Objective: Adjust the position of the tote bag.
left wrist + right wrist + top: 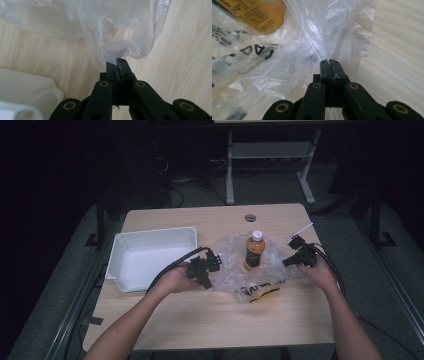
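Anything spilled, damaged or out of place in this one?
Nothing stands out. The orange drink bottle stands upright and capped on the clear plastic bag, which is crumpled but not visibly torn. The left tool and right tool each pinch an edge of it. The white bin sits level.

One bottle (254, 250), one bag (235, 270), one tray (150, 257)

Bottle (254, 16) cut off by top edge; bag (260, 285) print too blurred to read.
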Motion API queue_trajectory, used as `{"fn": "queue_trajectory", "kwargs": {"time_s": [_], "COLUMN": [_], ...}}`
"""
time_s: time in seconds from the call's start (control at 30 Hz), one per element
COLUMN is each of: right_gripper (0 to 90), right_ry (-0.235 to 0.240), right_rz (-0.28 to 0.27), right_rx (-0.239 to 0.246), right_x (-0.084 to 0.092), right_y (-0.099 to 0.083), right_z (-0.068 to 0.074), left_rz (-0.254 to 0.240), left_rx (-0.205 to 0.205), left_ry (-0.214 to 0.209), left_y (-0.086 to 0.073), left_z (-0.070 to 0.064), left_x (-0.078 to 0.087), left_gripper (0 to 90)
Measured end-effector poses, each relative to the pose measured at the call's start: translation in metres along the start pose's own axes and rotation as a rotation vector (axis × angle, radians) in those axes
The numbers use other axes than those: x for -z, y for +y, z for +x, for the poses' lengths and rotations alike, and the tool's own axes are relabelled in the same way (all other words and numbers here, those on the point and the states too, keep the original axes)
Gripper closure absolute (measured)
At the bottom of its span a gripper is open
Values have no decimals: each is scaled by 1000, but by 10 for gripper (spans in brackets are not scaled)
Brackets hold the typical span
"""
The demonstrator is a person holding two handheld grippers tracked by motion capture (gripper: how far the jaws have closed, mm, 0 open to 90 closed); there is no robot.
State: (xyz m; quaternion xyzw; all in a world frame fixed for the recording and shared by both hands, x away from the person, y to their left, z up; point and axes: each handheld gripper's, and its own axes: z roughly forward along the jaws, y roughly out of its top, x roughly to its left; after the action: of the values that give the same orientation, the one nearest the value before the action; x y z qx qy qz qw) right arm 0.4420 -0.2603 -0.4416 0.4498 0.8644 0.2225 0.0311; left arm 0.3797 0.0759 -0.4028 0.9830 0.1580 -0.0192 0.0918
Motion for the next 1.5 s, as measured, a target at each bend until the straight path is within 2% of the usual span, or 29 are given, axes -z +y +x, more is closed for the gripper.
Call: {"fn": "queue_trajectory", "kwargs": {"time_s": [0.27,0.47,0.6,1.0,1.27,1.5], "right_gripper": [897,897,897,897,898,897], "right_ry": [-8,0,2,3,2,7], "right_rz": [12,23,26,13,6,-7], "right_rx": [-14,-25,-30,-40,-38,-56], "right_x": [-4,-6,-6,3,6,5], "right_y": [-1,-2,-3,-9,-12,-18], "right_z": [-1,-4,-5,-10,-12,-14], "left_rz": [27,29,25,26,36,37], "left_rx": [6,5,10,10,0,-6], "left_ry": [-16,-17,-33,-43,-52,-51], "left_y": [-1,-1,-4,-11,-11,-10], "left_z": [1,0,1,-1,-3,-5], "left_x": [-9,-10,-11,-14,-17,-17], "left_gripper": [898,899,899,900,900,900]}}
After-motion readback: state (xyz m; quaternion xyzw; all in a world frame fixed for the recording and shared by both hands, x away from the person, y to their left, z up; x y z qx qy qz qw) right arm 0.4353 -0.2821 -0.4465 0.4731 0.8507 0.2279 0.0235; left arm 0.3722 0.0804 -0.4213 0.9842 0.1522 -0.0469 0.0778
